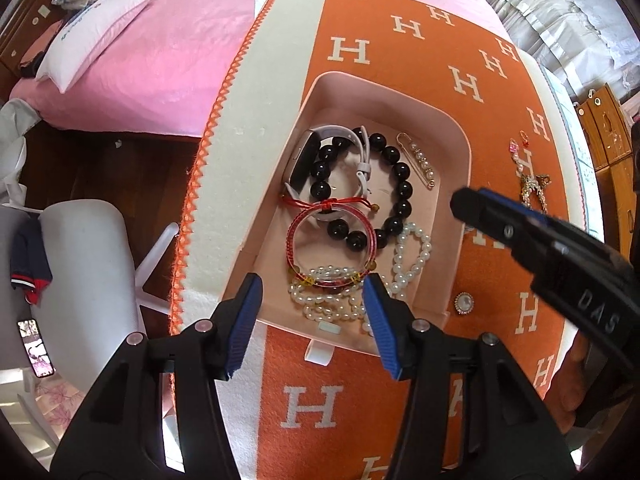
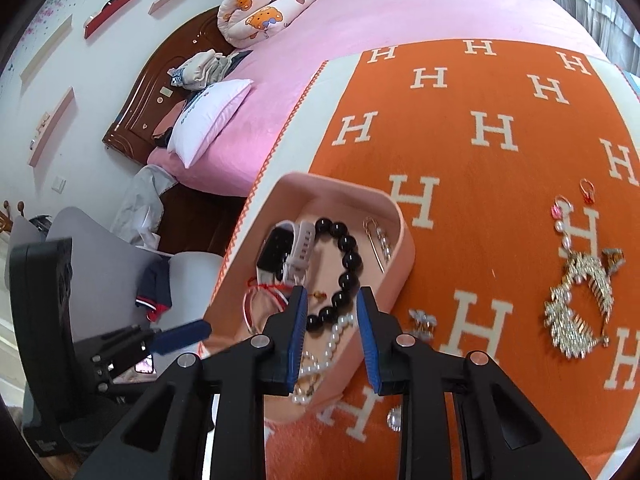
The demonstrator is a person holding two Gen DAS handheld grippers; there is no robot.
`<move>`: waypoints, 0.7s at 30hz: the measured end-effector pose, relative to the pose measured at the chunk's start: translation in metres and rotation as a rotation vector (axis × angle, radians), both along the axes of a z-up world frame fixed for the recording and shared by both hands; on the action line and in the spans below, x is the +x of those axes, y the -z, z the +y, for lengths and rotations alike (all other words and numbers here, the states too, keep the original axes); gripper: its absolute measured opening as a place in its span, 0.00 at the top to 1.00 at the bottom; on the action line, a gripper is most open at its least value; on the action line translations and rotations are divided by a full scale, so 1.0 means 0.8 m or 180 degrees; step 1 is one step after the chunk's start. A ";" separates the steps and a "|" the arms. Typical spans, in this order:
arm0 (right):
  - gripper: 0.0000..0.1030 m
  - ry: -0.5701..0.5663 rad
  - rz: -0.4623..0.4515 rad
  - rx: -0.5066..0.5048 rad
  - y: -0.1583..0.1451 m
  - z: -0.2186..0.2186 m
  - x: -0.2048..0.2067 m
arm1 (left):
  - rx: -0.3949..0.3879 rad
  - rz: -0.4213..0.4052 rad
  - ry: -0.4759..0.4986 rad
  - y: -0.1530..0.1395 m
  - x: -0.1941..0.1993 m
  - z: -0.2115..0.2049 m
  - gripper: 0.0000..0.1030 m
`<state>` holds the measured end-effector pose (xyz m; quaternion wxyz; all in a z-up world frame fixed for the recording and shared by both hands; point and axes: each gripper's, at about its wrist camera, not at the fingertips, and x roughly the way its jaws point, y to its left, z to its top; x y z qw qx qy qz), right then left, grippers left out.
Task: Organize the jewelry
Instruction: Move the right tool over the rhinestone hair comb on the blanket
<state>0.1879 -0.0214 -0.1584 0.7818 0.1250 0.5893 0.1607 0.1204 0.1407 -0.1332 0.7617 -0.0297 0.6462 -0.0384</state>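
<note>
Blue-padded fingers of the left gripper stood spread above the near end of the pink tray, nothing between them, with the pearl strands lying loose just below. The right gripper hung over the same tray from the other side, its jaws parted only a little and likewise empty.

Most of the jewelry already lay in the tray: a black bead bracelet, a red bangle, a white-strapped watch and a pearl pin. Well apart on the orange blanket there remained a rhinestone comb, pink and red earrings, a small crystal clip just beside the tray and a round stud.

All of these looked light. The comb seemed stiff but brittle, its stones and teeth liable to snag the woolly blanket; its solid spine would likely be the safest place to pinch. The earrings were tiny and probably slippery, so a grip across the bead rather than the hook would be wiser. Pearl strands would be limp and would drape from any hold.

Large cream letters "H" repeated across the blanket. White lettering "DAS" showed on the right gripper's body in the left view. Blue writing on the pillow was too small to read.
</note>
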 end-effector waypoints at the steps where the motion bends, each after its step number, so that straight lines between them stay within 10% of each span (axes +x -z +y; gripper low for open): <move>1: 0.75 -0.0002 0.0003 -0.0007 -0.001 -0.001 -0.004 | 0.0005 -0.0014 0.0004 -0.001 -0.001 -0.001 0.52; 21: 0.75 0.0128 0.0001 -0.0343 -0.020 -0.053 -0.095 | 0.0056 -0.0147 0.0251 -0.016 -0.038 -0.051 0.52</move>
